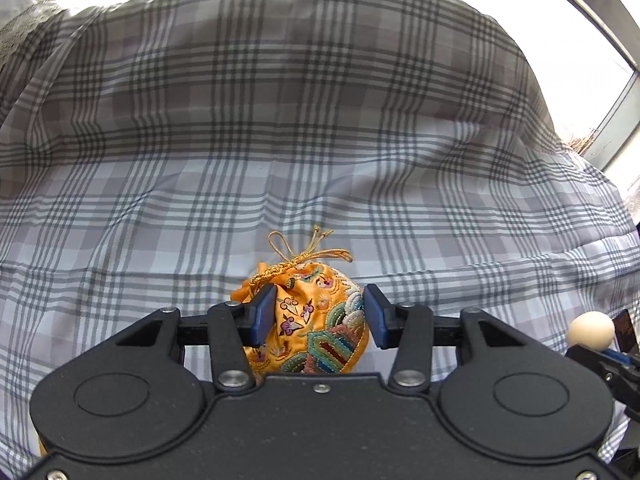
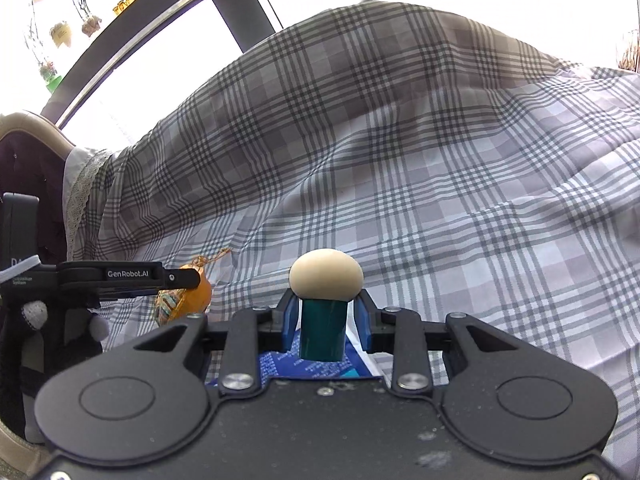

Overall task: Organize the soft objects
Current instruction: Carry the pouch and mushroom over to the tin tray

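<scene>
Plaid bedding (image 1: 320,120) fills nearly everything, bunched into a big hump toward 12 o'clock. Left gripper (image 1: 319,312) sits low and level over it, blue pads snug on both sides of the orange embroidered pouch (image 1: 316,328), so it's clamped; pouch bottom is cut off by the gripper body. Right gripper (image 2: 325,320) is closed round a teal stem with a cream egg-shaped cap (image 2: 326,276), over a blue printed packet (image 2: 296,368), mostly hidden. Left gripper pokes in at 9 o'clock.

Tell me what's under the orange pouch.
The pouch sits on the plaid cloth, between the left gripper's jaws. Whatever lies beneath the cloth is covered; the pouch's underside is hidden too.
</scene>
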{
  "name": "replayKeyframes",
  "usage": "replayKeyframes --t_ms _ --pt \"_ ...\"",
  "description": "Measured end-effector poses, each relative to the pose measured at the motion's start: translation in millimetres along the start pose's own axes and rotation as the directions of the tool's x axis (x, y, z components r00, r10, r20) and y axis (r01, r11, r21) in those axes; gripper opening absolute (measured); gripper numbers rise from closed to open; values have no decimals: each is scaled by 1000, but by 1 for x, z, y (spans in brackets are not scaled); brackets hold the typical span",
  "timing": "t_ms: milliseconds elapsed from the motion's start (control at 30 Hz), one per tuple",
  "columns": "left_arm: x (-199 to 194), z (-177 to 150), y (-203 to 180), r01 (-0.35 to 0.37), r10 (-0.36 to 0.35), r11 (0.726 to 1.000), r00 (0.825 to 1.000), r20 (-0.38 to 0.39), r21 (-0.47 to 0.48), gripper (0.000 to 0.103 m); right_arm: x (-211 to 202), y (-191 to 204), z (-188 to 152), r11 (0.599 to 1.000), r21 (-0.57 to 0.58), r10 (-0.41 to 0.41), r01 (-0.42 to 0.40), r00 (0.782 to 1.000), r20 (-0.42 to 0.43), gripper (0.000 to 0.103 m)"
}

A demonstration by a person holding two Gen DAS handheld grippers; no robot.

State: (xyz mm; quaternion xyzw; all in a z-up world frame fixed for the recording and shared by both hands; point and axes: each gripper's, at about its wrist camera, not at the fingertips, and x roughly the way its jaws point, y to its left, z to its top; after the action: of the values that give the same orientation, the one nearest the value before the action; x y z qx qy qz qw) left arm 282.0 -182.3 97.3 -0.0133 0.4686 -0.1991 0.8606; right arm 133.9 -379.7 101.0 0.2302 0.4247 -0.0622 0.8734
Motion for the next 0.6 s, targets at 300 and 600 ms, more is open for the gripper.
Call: replayKeyframes --t_ms 300,600 --pt "-20 1 -100 204 -208 966 978 4 159 46 -36 -42 -20 990 70 -123 122 992 1 29" --pt "-22 -55 -155 394 -363 884 917 -165 250 46 -73 -82 -54 963 141 -228 228 974 -13 29"
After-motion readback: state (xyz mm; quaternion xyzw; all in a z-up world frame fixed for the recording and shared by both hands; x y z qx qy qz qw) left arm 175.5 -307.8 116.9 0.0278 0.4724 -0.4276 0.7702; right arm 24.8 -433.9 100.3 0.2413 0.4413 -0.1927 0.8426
